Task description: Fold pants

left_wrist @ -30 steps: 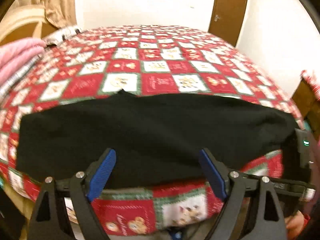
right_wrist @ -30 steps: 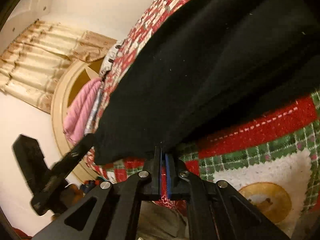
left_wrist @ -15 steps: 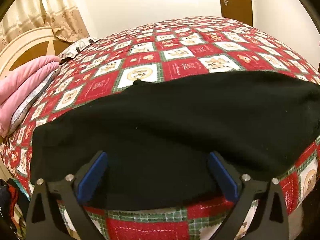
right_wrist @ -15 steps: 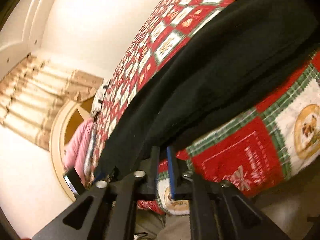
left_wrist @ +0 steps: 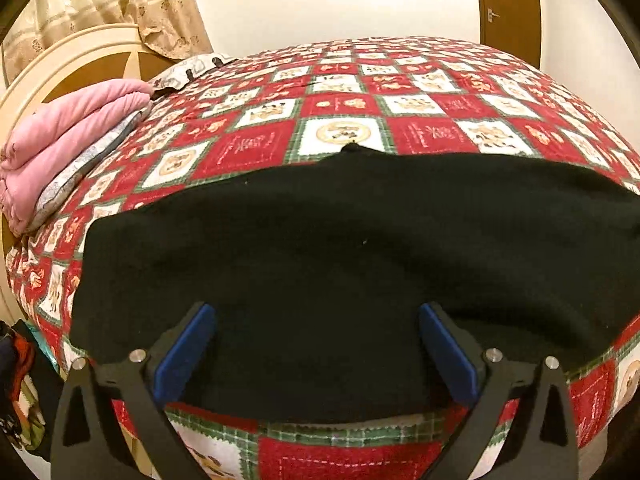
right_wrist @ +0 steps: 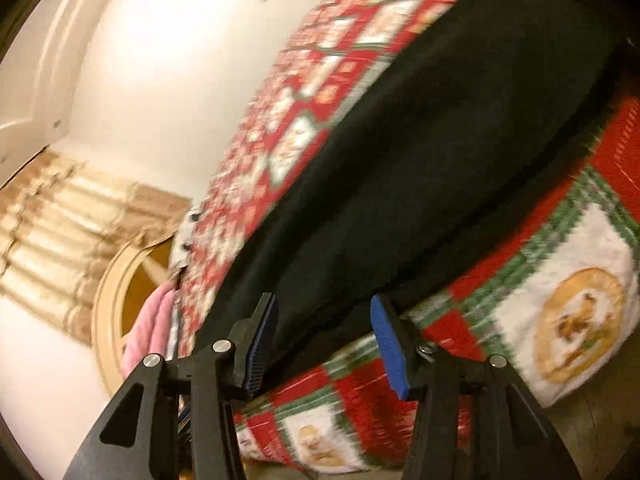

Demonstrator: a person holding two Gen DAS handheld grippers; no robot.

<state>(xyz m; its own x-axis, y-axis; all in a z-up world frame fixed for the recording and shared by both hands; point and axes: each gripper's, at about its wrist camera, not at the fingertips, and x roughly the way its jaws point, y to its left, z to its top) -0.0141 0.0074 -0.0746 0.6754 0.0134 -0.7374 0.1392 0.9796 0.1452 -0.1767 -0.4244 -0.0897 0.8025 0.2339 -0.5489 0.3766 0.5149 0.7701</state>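
Black pants (left_wrist: 340, 256) lie folded lengthwise in a long band across the near edge of the bed, on a red, white and green patchwork quilt (left_wrist: 400, 108). My left gripper (left_wrist: 316, 344) is open, its blue pads spread wide just above the near edge of the pants, holding nothing. In the right wrist view the pants (right_wrist: 432, 152) run diagonally along the bed edge. My right gripper (right_wrist: 324, 332) is open at the pants' near edge, with the cloth between but free of the pads. That view is tilted and blurred.
A folded pink blanket (left_wrist: 68, 136) lies at the left by a cream headboard (left_wrist: 72, 60). Beige curtains (left_wrist: 120, 0) hang behind. A brown door (left_wrist: 508, 4) stands at the far right. Clothes lie on the floor at lower left (left_wrist: 20, 392).
My right gripper was shut on the pants' edge and has opened, letting the cloth go. My left gripper has moved forward over the pants and stayed open.
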